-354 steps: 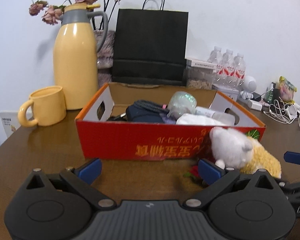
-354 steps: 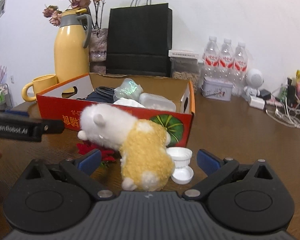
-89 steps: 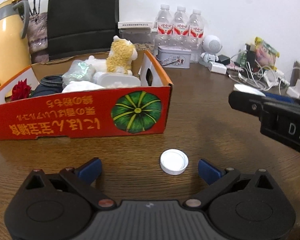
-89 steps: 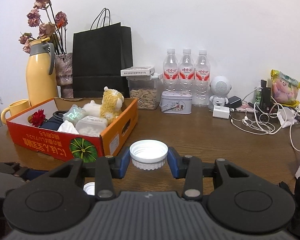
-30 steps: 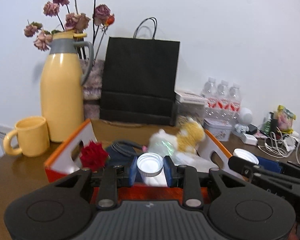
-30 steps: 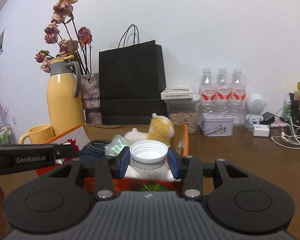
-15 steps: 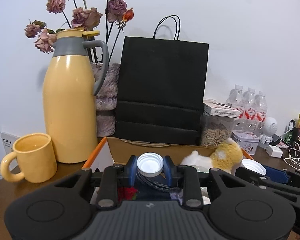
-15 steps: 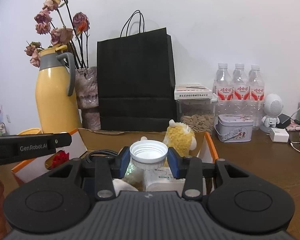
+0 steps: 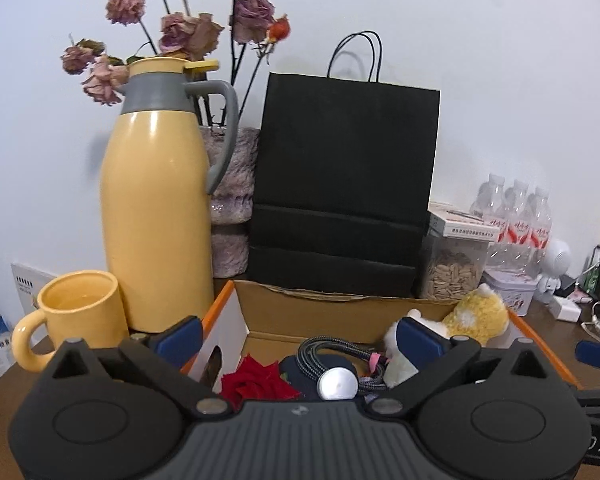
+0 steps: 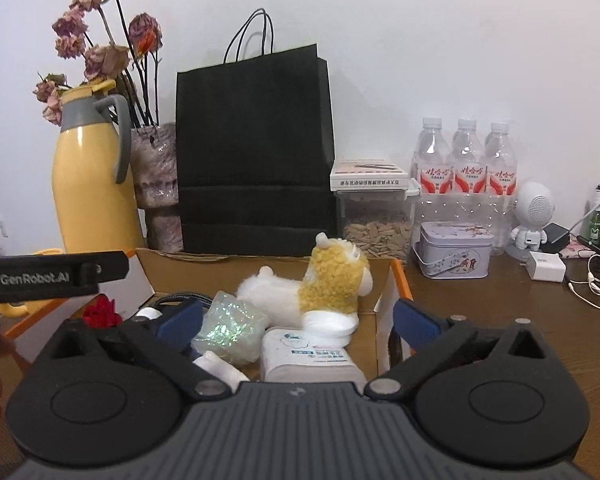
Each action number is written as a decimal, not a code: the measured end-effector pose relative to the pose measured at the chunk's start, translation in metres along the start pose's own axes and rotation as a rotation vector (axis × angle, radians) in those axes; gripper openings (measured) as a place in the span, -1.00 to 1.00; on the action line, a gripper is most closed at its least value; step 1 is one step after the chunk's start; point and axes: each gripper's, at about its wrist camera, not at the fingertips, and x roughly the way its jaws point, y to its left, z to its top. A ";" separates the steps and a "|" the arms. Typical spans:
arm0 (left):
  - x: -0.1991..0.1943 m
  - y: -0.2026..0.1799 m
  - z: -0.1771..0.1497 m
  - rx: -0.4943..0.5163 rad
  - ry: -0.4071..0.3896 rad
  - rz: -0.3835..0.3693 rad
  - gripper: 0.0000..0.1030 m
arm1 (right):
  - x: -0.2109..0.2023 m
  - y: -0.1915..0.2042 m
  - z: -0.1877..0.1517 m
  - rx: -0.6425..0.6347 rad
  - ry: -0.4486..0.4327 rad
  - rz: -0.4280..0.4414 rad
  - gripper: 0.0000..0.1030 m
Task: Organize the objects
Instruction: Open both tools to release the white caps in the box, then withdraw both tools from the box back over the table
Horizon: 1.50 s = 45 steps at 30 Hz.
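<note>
the box (image 9: 340,314) is open-topped, its cardboard walls edged in orange, and both tongs hang over its near side. its far wall stands just in front of a black bag (image 9: 346,184); a yellow flask (image 9: 156,216) and a mug (image 9: 80,316) crowd its left side. to its right the table (image 10: 500,300) lies bare as far as a tin (image 10: 454,250) and some white cables (image 10: 598,276).

the left gripper (image 9: 298,338) has its jaws opening, spread wide, with nothing pressed between the blue pads. below that gap a small white cap (image 9: 337,384) lies in the box on a dark pouch, beside a coiled cable (image 9: 332,350) and a red rose (image 9: 256,384).

the right gripper (image 10: 296,320) has its jaws opening as well, wide apart and touching nothing. under it lie a crinkled wrapper (image 10: 230,330), a wipes pack (image 10: 308,360) and a plush toy (image 10: 316,292). the larger cap cannot be picked out in either view.

"genrobot.ai" reads along the left gripper's arm in the right view, and "das" shows at the right edge of the left view. the bottles (image 10: 466,160) carry red labels with writing too small to read.
</note>
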 end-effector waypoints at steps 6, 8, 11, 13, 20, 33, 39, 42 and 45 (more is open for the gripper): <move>-0.043 0.005 0.001 0.011 0.016 0.000 1.00 | -0.033 0.003 0.003 -0.006 0.031 0.007 1.00; -0.063 0.008 -0.003 0.034 0.033 0.003 1.00 | -0.051 0.007 0.002 -0.014 0.045 0.009 1.00; -0.091 0.014 -0.014 0.061 0.062 -0.006 1.00 | -0.078 0.012 -0.004 -0.027 0.079 0.007 1.00; -0.107 0.020 -0.023 0.062 0.093 -0.013 1.00 | -0.093 0.015 -0.010 -0.035 0.100 0.007 1.00; -0.150 0.031 -0.049 0.080 0.157 0.000 1.00 | -0.140 0.022 -0.031 -0.023 0.139 0.000 1.00; -0.176 0.028 -0.060 0.097 0.173 0.005 1.00 | -0.167 0.028 -0.036 -0.020 0.137 -0.001 1.00; -0.178 0.027 -0.059 0.093 0.174 0.004 1.00 | -0.169 0.028 -0.036 -0.019 0.137 -0.004 1.00; -0.179 0.027 -0.059 0.094 0.173 0.002 1.00 | -0.169 0.028 -0.036 -0.019 0.137 -0.006 1.00; -0.179 0.026 -0.059 0.095 0.172 -0.002 1.00 | -0.169 0.027 -0.037 -0.018 0.140 -0.008 1.00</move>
